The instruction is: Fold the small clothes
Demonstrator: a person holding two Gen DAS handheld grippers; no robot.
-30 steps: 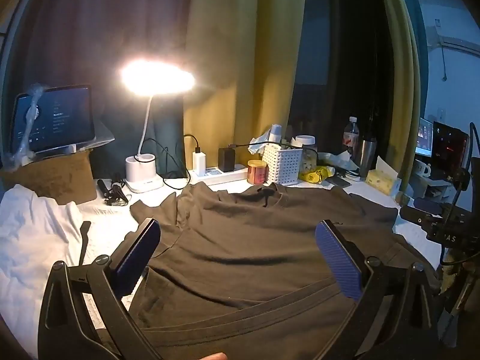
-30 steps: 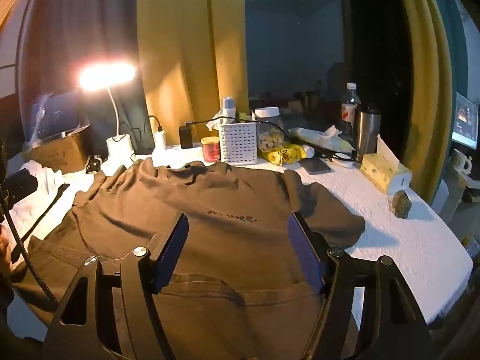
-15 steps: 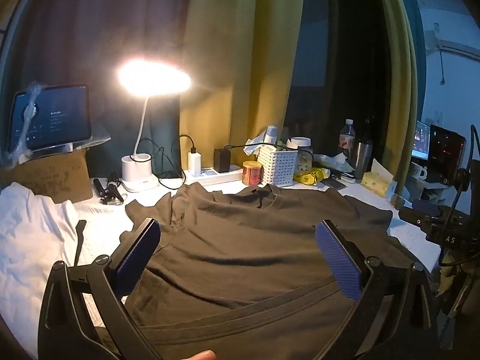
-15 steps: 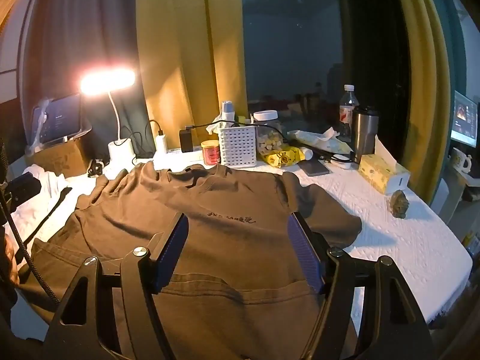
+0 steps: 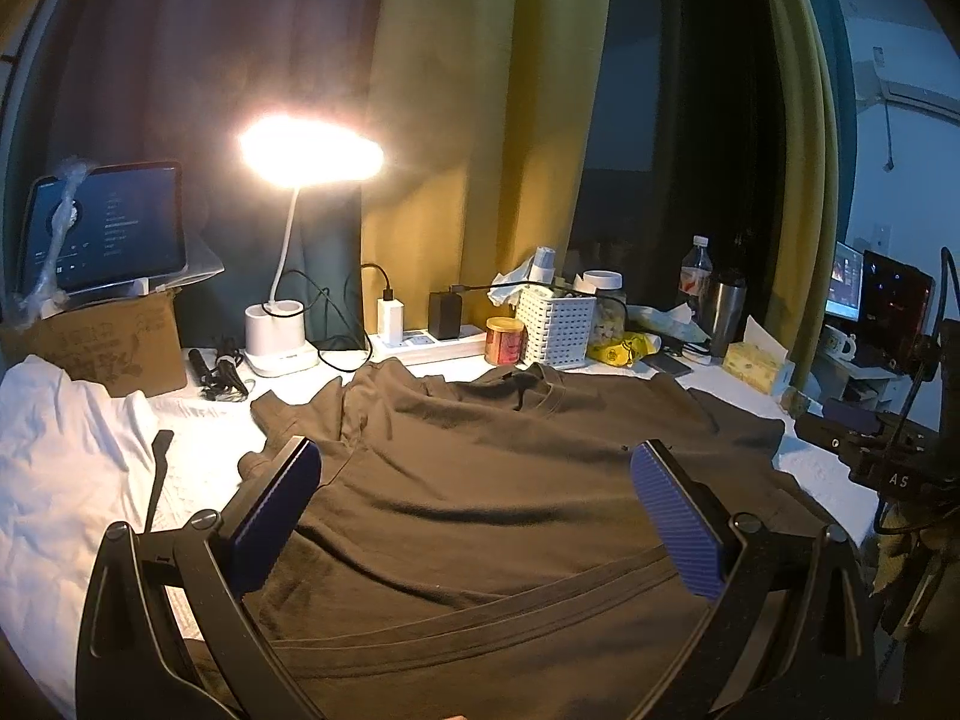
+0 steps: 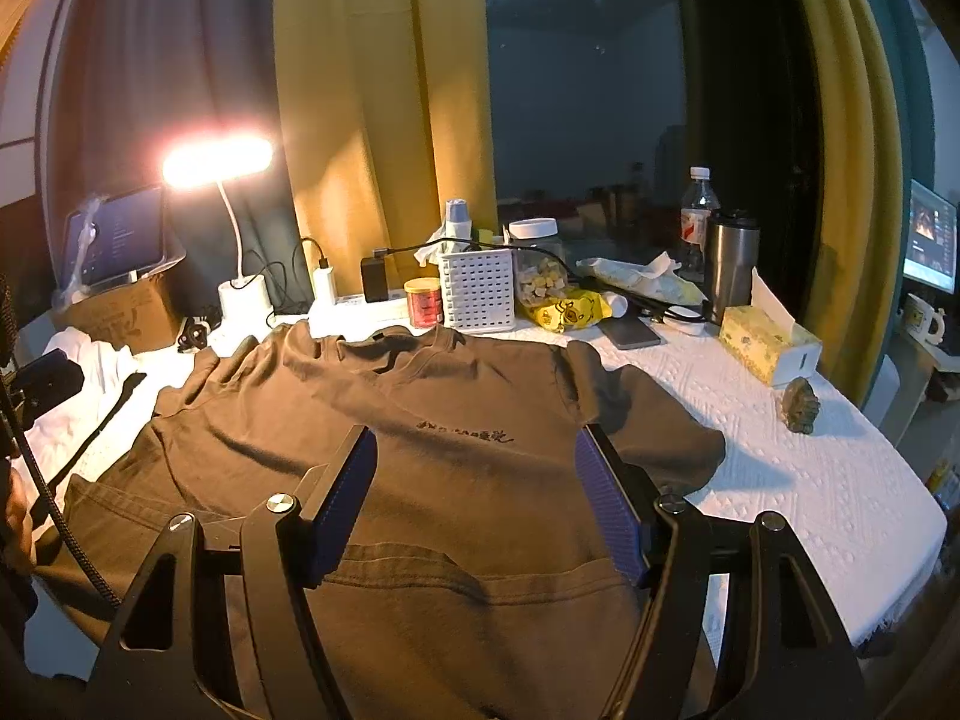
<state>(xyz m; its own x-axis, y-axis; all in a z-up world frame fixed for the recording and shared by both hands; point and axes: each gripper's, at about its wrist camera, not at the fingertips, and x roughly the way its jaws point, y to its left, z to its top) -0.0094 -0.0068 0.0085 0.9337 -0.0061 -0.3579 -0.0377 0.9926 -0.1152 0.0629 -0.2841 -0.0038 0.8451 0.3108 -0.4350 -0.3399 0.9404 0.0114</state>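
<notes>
two grippers: both hung over the cloth with nothing between their blue pads
left gripper [image 5: 474, 480]: jaws wide apart, lower centre of its frame
right gripper [image 6: 474, 468]: jaws spread, lower centre
brown t-shirt [image 6: 420, 408]: lay spread flat across the middle, collar toward the far clutter
white tablecloth [image 6: 810, 480]: bare at right
lamp [image 5: 312, 150]: lit, upper left
white basket [image 6: 477, 288]: just behind the collar
</notes>
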